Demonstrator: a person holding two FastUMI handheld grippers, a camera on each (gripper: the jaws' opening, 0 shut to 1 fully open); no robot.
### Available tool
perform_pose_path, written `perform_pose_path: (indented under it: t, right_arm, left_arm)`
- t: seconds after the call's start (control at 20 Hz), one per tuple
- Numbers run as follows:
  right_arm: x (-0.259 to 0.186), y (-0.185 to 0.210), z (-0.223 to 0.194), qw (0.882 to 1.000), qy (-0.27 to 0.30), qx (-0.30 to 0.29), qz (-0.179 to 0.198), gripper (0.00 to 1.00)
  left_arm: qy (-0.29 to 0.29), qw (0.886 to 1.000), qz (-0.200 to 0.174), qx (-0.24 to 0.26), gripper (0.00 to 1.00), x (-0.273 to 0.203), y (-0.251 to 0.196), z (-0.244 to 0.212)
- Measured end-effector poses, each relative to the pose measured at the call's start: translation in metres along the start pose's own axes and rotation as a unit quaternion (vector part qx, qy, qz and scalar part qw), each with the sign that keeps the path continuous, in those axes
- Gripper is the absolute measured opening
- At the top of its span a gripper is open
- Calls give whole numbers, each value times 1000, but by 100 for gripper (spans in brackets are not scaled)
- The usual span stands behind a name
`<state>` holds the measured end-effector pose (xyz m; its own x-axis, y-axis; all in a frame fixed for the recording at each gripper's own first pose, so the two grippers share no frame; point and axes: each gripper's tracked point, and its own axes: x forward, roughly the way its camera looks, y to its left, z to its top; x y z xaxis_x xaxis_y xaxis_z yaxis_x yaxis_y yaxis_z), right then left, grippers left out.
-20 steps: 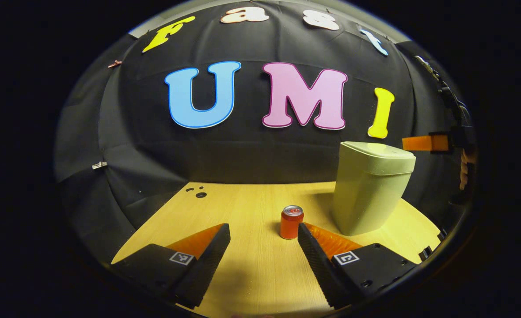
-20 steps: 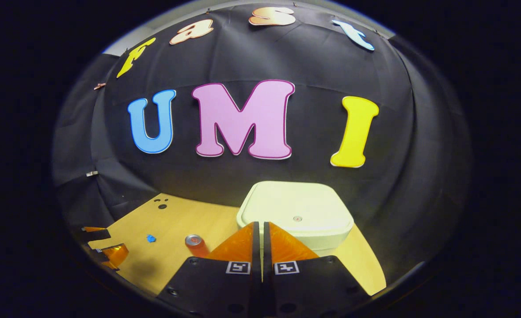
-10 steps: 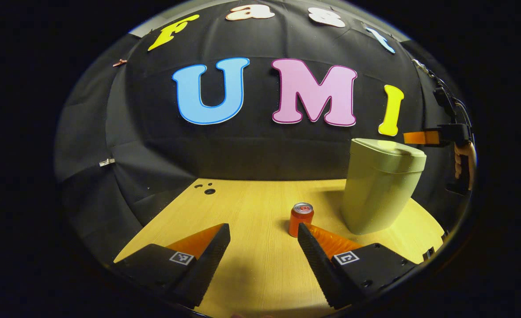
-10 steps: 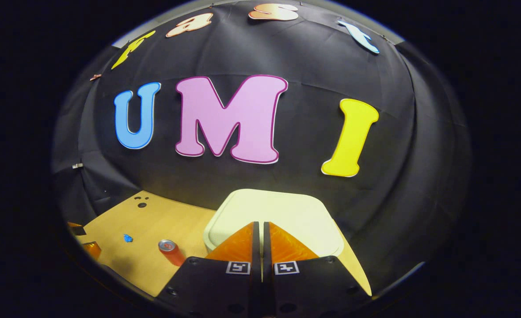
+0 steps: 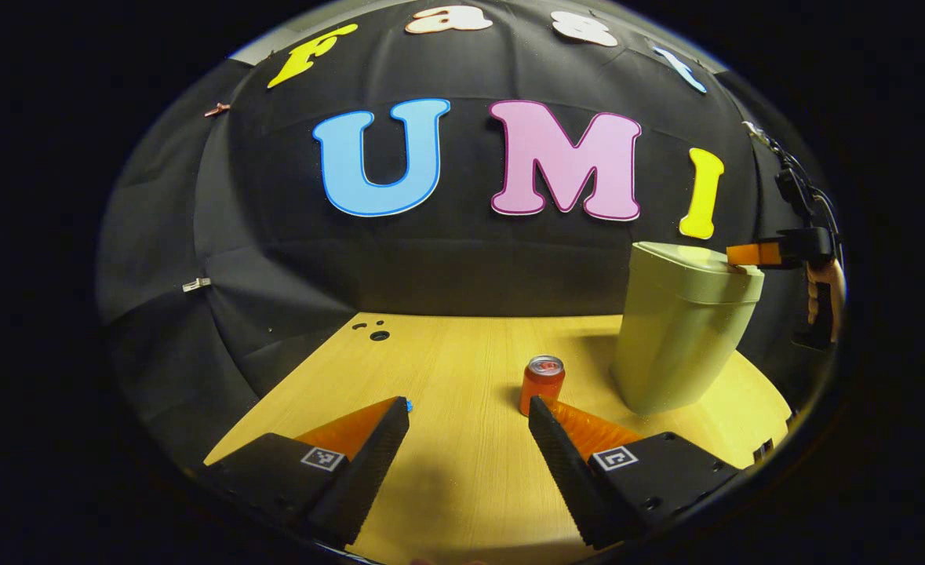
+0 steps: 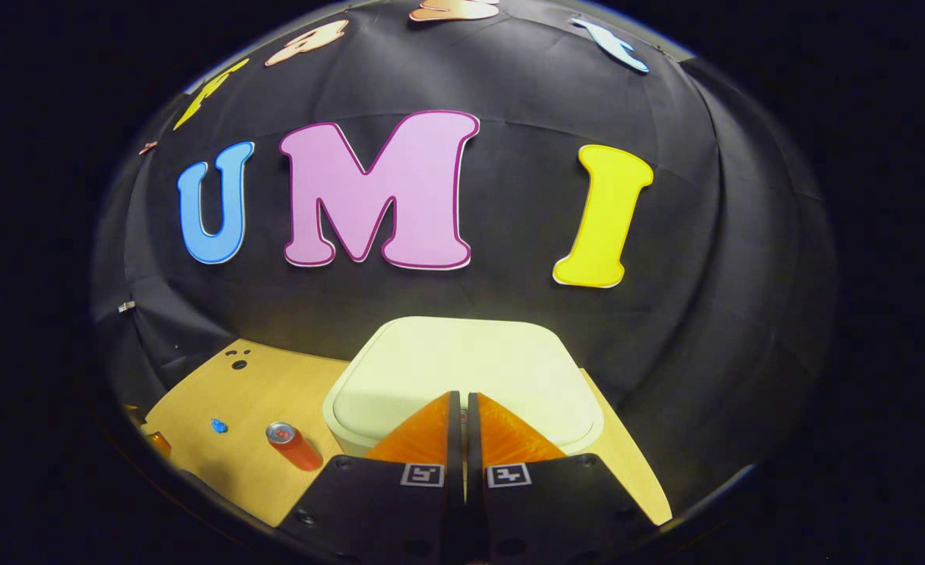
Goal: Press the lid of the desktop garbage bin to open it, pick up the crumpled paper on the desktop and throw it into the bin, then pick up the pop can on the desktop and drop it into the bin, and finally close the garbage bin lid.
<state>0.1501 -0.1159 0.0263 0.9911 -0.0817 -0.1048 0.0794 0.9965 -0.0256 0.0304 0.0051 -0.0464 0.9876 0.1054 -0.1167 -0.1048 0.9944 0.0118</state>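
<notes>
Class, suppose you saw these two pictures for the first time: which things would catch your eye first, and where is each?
The pale green bin stands at the right of the wooden table, lid down. The right hand-held gripper, fingers together, sits on that lid. An orange pop can stands upright beside the bin, ahead of the open left hand-held gripper.

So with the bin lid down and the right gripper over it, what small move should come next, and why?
Probably press the right gripper straight down on the lid. Its fingers are shut and its tip sits at the lid, which is closed, while the pop can and the blue paper scrap wait on the desktop.
</notes>
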Motion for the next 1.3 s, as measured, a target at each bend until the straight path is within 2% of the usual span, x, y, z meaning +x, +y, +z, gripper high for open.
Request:
perform_pose_path:
  t: [0.4,0.7,1.05,1.25,1.3]
  right_arm:
    - [0,-1,-3,1000,-3,-11,-5,5]
    - [0,-2,-2,1000,2,11,-11,6]
    - [-7,3,11,1000,3,-16,-19,5]
    - [-35,19,38,999,-36,-9,-16,5]
    - [-41,23,38,999,-36,-8,-14,8]
  left_arm:
    - [9,1000,0,4,99,-3,0,-7]
    - [8,1000,4,-4,98,-9,10,-10]
    - [-2,1000,25,-11,98,-28,47,-11]
    - [-2,999,33,-18,98,-37,71,-21]
    - [-2,999,34,-20,98,-39,76,-27]
